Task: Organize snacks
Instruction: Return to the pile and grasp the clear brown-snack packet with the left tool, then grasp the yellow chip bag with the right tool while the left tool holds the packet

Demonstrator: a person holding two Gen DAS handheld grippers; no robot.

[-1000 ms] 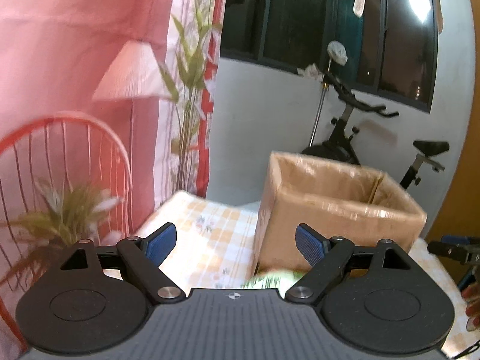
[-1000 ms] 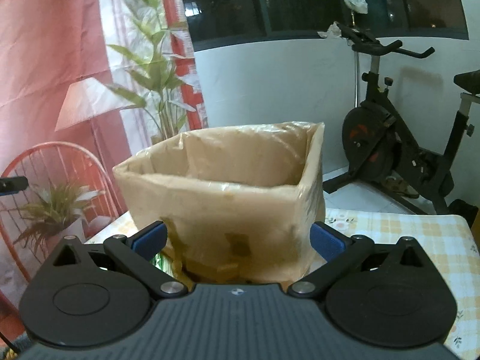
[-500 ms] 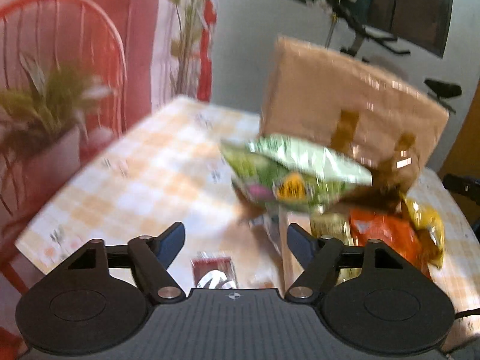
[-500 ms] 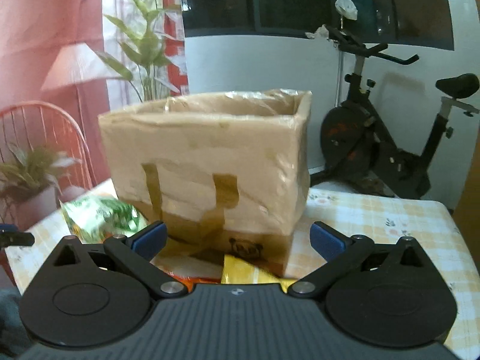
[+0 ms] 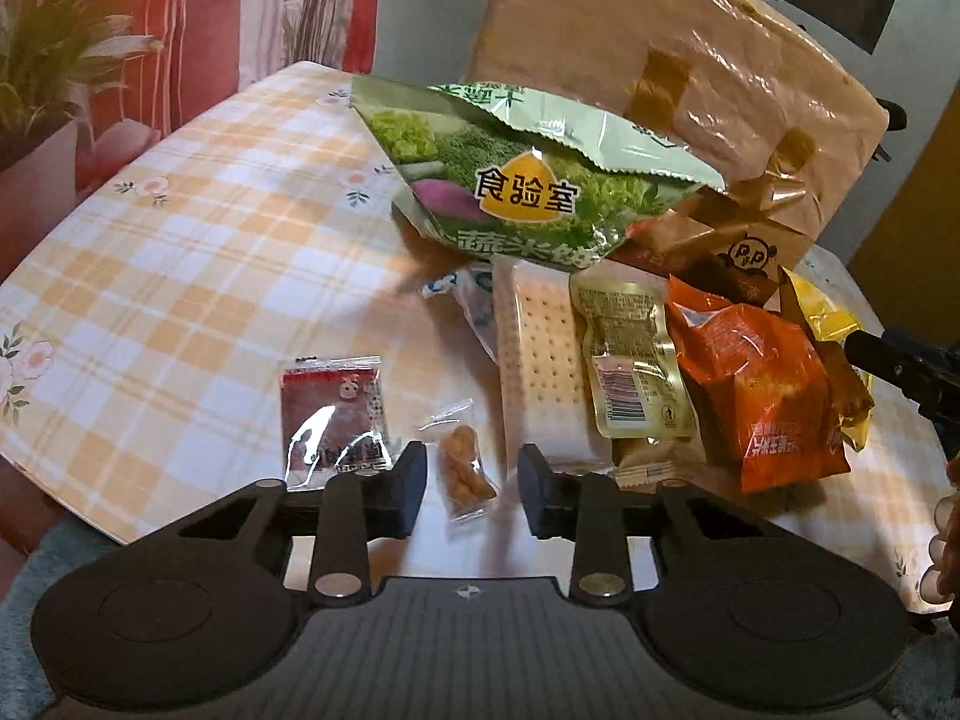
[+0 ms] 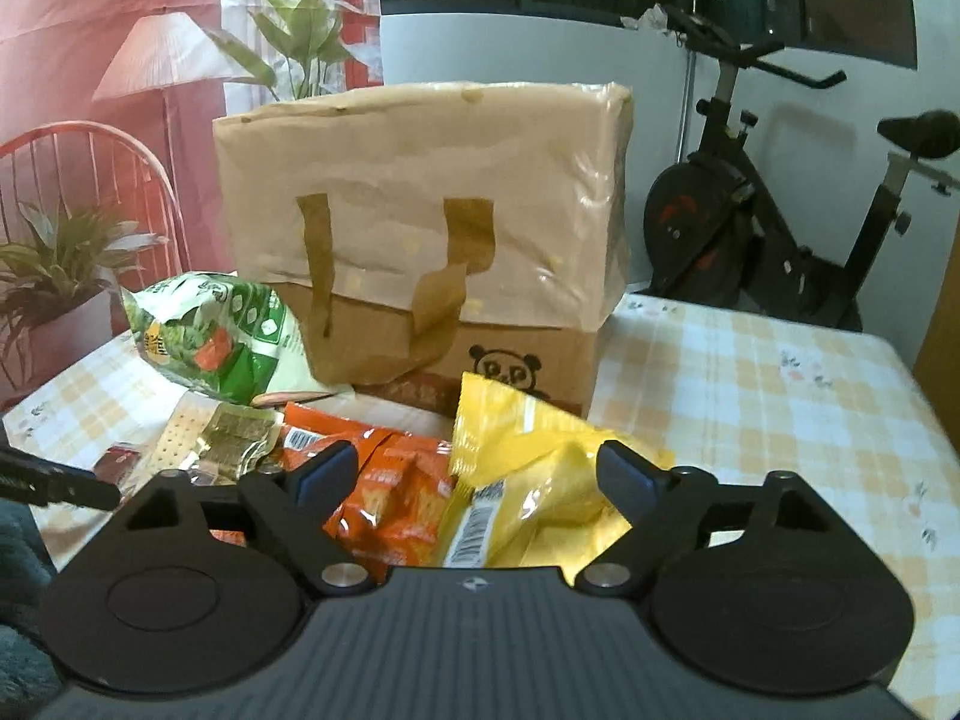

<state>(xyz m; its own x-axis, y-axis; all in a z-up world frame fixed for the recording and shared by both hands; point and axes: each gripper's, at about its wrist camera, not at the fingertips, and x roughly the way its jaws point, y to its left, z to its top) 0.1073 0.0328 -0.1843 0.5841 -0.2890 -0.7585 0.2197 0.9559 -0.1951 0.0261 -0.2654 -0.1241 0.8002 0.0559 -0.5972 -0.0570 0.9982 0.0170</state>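
Left hand-held gripper (image 5: 472, 489) is hovering low over the counter (image 5: 180, 228), fingers spread, nothing between them but a small clear-wrapped snack (image 5: 462, 463) lying on the cloth. Red sachet (image 5: 333, 420) is lying just left of that snack. Cracker pack (image 5: 543, 372), gold pouch (image 5: 636, 372) and orange bag (image 5: 762, 384) are lying side by side in front of the cardboard box (image 5: 660, 72), with the green bag (image 5: 516, 180) leaning against the box's front left corner.

Right hand-held gripper (image 6: 477, 477) is also sitting spread and holding nothing, with the yellow bag (image 6: 540, 468) just in front of the box (image 6: 420, 210) showing between its fingers. Orange bag (image 6: 390, 492) is touching the yellow bag's left side. Exercise bike (image 6: 780, 210) is standing behind the box, to its right.
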